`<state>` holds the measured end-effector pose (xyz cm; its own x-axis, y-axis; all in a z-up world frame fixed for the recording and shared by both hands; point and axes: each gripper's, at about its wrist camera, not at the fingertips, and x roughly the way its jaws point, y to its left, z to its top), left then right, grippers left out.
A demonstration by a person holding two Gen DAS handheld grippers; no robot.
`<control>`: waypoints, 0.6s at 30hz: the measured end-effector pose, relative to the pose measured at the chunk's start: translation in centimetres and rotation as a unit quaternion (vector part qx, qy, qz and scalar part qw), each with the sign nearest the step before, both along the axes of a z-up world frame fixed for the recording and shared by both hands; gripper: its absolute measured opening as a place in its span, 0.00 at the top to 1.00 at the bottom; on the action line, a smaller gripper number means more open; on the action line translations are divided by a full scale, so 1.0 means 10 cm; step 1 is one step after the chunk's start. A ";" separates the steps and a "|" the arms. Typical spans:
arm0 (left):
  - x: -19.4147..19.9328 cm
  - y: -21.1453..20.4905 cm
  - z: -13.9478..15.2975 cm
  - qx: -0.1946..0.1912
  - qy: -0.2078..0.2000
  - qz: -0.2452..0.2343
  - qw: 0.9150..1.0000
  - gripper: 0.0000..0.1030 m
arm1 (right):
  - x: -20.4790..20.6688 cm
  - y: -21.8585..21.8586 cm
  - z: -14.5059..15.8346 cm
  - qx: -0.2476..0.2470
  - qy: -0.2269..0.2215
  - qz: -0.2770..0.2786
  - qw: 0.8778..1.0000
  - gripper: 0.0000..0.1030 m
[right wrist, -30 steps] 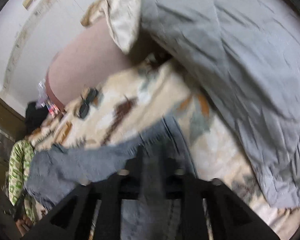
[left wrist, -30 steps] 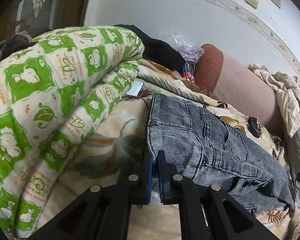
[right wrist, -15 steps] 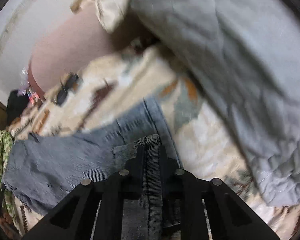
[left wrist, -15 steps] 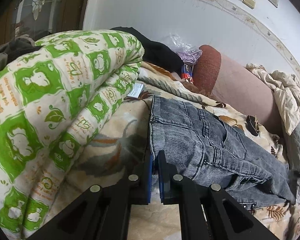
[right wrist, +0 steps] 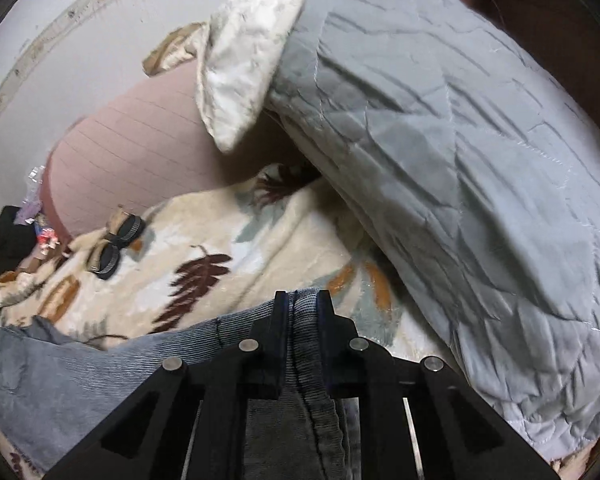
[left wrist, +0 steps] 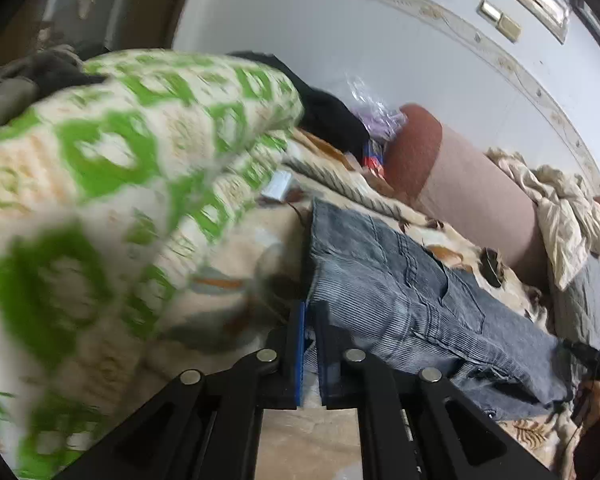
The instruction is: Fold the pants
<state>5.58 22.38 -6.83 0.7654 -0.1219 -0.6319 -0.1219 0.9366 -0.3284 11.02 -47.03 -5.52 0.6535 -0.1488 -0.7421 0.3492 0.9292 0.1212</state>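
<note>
I had both grippers clamped on the jeans (left wrist: 400,288): left gripper (left wrist: 310,320) seemingly at the waistband, right gripper (right wrist: 302,308) beside the grey quilt (right wrist: 460,160).

Grey-blue denim pants (left wrist: 400,288); green-white quilt (left wrist: 120,184), pattern blurred; leaf-print cream blanket (right wrist: 228,248).

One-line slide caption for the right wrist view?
Right gripper clamps a grey denim pants edge above the leaf-print blanket.

A lived-in home bedroom. A leaf-print blanket (right wrist: 228,240), green-patterned quilt (left wrist: 112,184), grey comforter (right wrist: 460,152) and pink bolster (left wrist: 472,196) crowd the bed.
</note>
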 end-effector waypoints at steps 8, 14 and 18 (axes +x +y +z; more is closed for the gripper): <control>-0.11 0.14 0.15 0.001 -0.027 0.006 1.000 0.96 | -0.12 0.05 -0.05 0.001 0.059 -0.004 0.998 0.77; -0.10 -1.04 0.40 0.084 -0.073 -0.149 0.983 0.87 | -0.57 0.65 0.41 0.041 0.014 0.103 0.994 0.53; -0.03 -1.78 0.41 0.100 -0.075 -0.227 0.966 0.52 | -0.84 0.96 0.35 0.185 0.032 0.170 0.968 0.53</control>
<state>5.31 4.54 -2.75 0.7465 -0.3539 -0.5634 0.3518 0.9287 -0.1173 2.60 -37.48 -2.06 0.5693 0.3493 -0.7442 0.0491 0.8892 0.4549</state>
